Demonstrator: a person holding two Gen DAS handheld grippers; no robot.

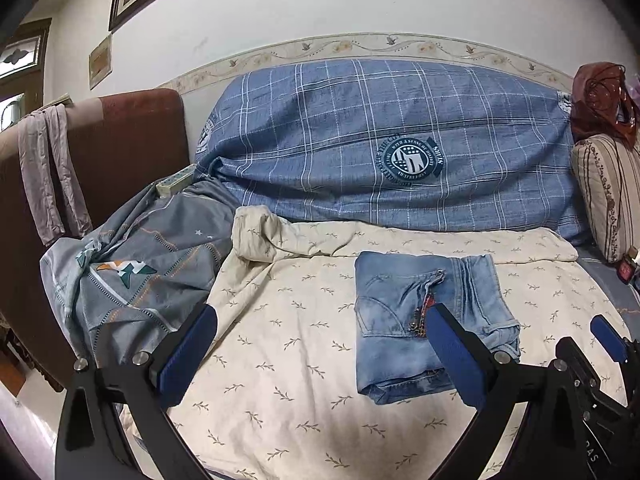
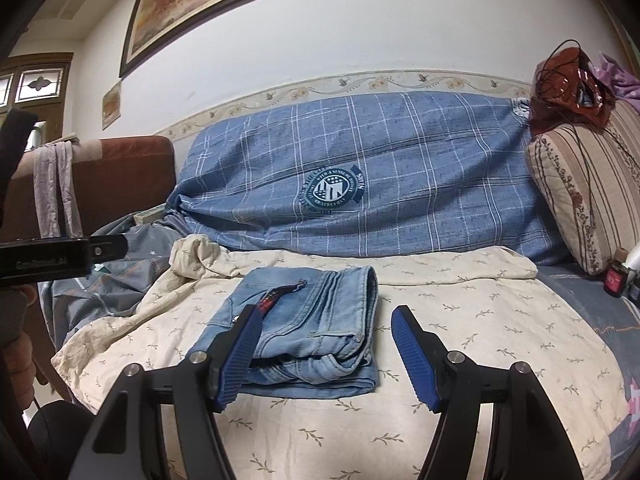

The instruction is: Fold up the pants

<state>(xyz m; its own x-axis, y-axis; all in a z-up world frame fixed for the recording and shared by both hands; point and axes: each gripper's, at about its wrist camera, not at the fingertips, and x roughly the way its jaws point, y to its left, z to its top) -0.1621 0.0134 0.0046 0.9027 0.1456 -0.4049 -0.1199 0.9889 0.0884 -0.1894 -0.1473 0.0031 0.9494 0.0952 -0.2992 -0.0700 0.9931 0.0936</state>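
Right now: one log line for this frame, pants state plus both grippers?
jeans: folded into compact stack, flat on cream sheet | left gripper: open, empty | right gripper: open, empty, beside the stack | fold appears done

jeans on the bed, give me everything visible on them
The jeans are light-blue washed denim, folded into a compact, roughly rectangular stack lying flat on the cream leaf-print sheet. A back pocket, side seam stitching and hem edges show; a small red-patterned trinket hangs near the pocket. Both the left gripper and right gripper have open jaws, gripping nothing.
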